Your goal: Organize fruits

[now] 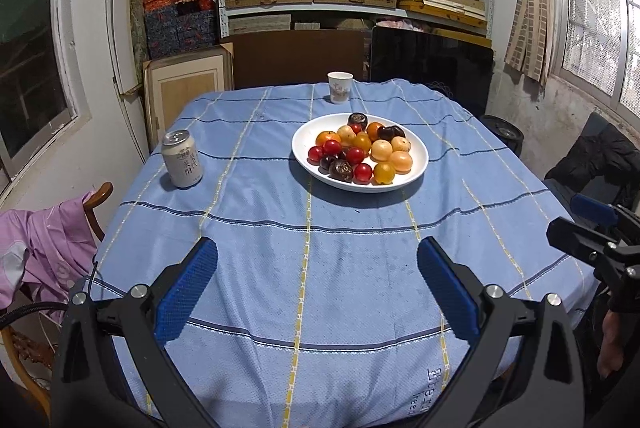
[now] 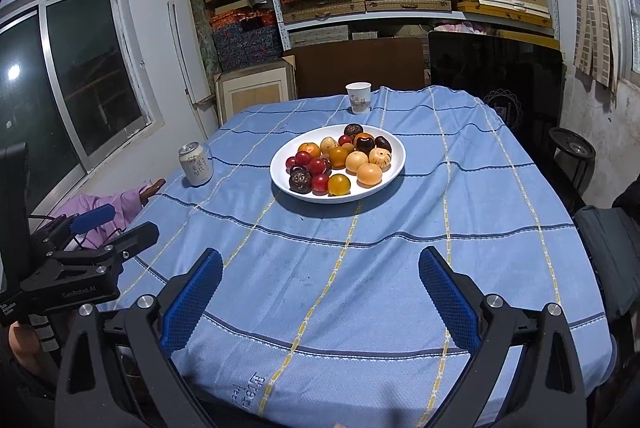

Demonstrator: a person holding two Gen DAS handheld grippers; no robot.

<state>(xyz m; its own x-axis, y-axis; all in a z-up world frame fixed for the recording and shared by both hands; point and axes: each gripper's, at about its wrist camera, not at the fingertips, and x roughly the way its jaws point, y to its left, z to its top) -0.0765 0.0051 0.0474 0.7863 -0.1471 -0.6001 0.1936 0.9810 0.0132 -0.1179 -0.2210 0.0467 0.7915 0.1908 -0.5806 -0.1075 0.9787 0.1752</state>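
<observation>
A white oval plate [image 1: 416, 142] [image 2: 394, 144] sits mid-table on the blue checked cloth. It holds several small fruits: red [image 1: 355, 155] [image 2: 319, 165], orange [image 1: 385, 173] [image 2: 339, 185], pale yellow [image 1: 382, 150] [image 2: 356, 161] and dark brown [image 1: 341, 171] [image 2: 300, 181]. My left gripper [image 1: 318, 282] is open and empty over the near part of the table, well short of the plate. My right gripper [image 2: 320, 282] is open and empty, likewise near the front edge. Each gripper shows at the side of the other's view.
A drink can [image 1: 182, 159] [image 2: 195, 164] stands at the table's left. A paper cup [image 1: 340, 87] [image 2: 359, 97] stands at the far edge. A chair with pink cloth [image 1: 44, 248] is at the left, a dark chair [image 1: 600, 156] at the right. Shelves of boxes are behind.
</observation>
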